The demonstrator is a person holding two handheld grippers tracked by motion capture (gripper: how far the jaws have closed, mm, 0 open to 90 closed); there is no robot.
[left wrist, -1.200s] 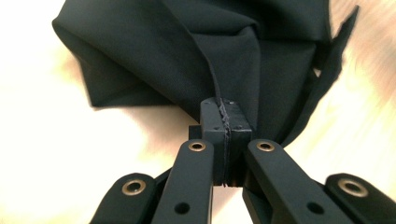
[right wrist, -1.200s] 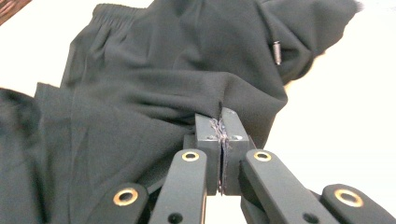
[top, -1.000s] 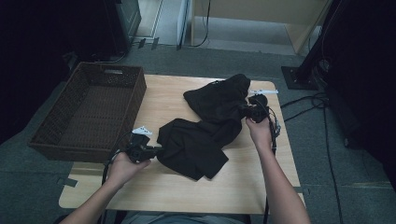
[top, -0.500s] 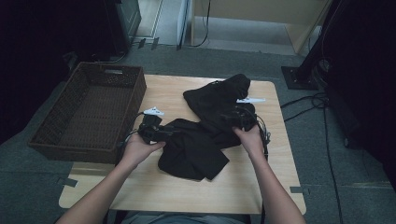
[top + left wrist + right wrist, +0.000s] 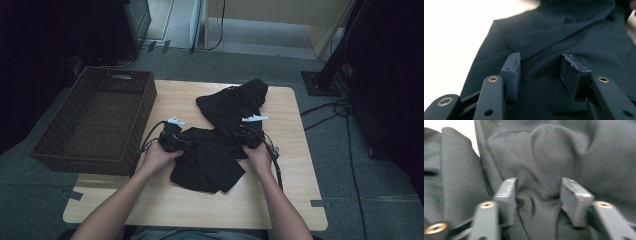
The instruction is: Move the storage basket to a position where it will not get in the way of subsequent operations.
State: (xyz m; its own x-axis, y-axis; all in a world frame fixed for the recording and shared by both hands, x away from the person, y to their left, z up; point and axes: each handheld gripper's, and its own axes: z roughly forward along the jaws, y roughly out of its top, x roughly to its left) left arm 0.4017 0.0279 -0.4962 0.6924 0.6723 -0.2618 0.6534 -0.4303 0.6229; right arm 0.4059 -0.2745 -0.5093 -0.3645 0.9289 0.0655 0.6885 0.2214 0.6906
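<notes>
Lying crumpled across the middle of the table (image 5: 290, 200), the black garment (image 5: 220, 150) stretches from a bunched upper part near the far edge down to a flatter folded part nearer me. My left claw (image 5: 540, 67) hovers over that flatter part at its left edge, its jaws apart with cloth between the pads (image 5: 512, 72) but not pinched; those jaws have just been opening. My right claw (image 5: 537, 195) sits low on the rumpled middle of the cloth, jaws also apart, a raised fold standing between the pads (image 5: 574, 195) without being squeezed; these jaws opened and have just been closing somewhat. From above, my left claw (image 5: 172, 137) and right claw (image 5: 252, 135) lie on either side of the garment's narrow waist. A second ago my left hand was off the cloth's lower left corner and my right was farther up by the bunched part; both have since come inward. The basket (image 5: 95, 120) stands to the left, apart from the cloth.
</notes>
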